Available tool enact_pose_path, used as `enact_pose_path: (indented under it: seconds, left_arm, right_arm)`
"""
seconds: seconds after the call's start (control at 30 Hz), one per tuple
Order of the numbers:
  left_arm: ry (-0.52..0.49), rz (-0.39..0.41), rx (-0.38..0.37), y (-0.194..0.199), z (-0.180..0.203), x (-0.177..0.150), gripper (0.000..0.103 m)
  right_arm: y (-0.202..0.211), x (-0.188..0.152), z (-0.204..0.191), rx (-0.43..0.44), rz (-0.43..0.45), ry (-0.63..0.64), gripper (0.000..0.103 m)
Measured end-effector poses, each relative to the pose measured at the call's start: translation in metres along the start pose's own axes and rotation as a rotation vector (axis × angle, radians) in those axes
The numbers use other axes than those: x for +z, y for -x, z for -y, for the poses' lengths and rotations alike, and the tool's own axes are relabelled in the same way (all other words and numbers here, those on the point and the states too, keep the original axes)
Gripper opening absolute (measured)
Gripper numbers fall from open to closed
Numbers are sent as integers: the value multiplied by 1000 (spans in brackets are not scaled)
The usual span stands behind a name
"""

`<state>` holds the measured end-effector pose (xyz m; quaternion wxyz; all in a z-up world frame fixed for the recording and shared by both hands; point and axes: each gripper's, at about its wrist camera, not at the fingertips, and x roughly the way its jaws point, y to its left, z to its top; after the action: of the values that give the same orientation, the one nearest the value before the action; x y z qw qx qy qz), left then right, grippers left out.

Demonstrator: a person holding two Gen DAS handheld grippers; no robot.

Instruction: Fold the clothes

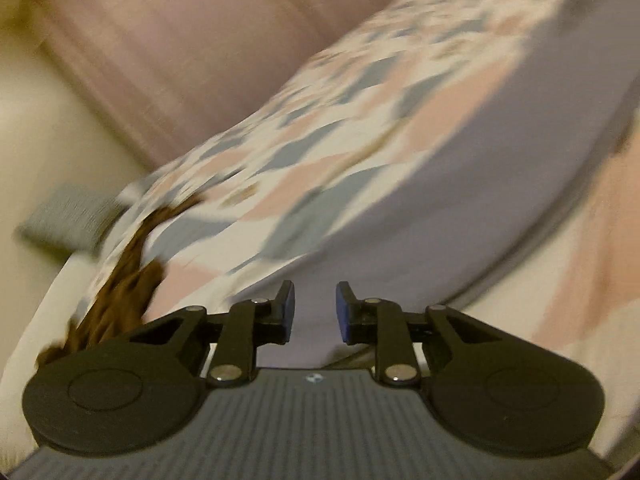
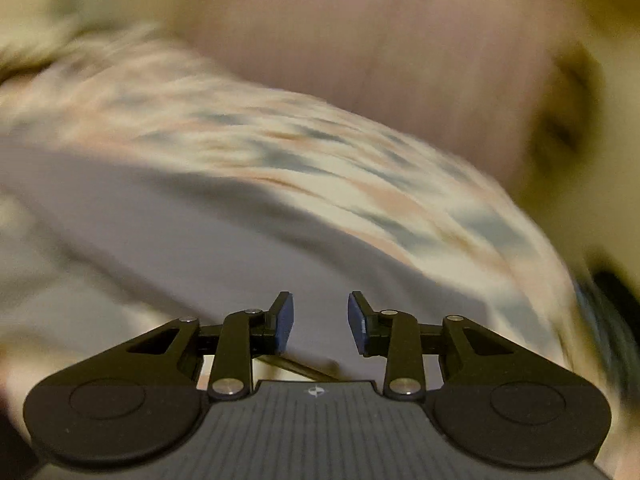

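Both views blurred: patterned bedspread (image 1: 320, 128), pink headboard (image 1: 180, 40), cream wall (image 1: 36, 152).

Dim, warm indoor light. Heavy motion blur smears the patterned bedding (image 1: 320, 152) in both views; each gripper stays sharp. Fisheye edges curve and darken.

Parted fingers (image 1: 286, 312) of the left gripper (image 1: 315, 310) above grey garment (image 1: 460, 184) on patterned bedspread (image 1: 280, 140), brown cloth (image 1: 120, 300) beside
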<state>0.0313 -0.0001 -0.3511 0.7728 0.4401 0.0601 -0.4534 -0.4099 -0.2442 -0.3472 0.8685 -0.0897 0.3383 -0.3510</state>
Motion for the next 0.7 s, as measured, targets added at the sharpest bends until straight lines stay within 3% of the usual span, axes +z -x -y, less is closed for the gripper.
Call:
enact_pose_path:
  seconds: [0.1, 0.2, 0.37, 0.5, 0.6, 0.7]
  left_arm:
    - [-88, 70, -69, 13, 32, 18, 21]
    - [-178, 144, -143, 28, 64, 36, 21]
    - [-318, 247, -236, 48, 109, 62, 21]
    - [-446, 262, -288, 47, 142, 68, 21]
    - [-526, 255, -289, 44, 158, 65, 20]
    - [-534, 256, -279, 41, 161, 67, 20]
  right_arm:
    - [-4, 11, -48, 77, 29, 222, 28]
    - [-15, 11, -73, 102, 22, 331, 28]
    - [-24, 8, -83, 109, 10, 391, 28]
    - [-22, 4, -89, 106, 5, 420, 26]
    - [-22, 3, -90, 104, 7, 425, 25]
    - [-23, 2, -93, 100, 11, 448, 24]
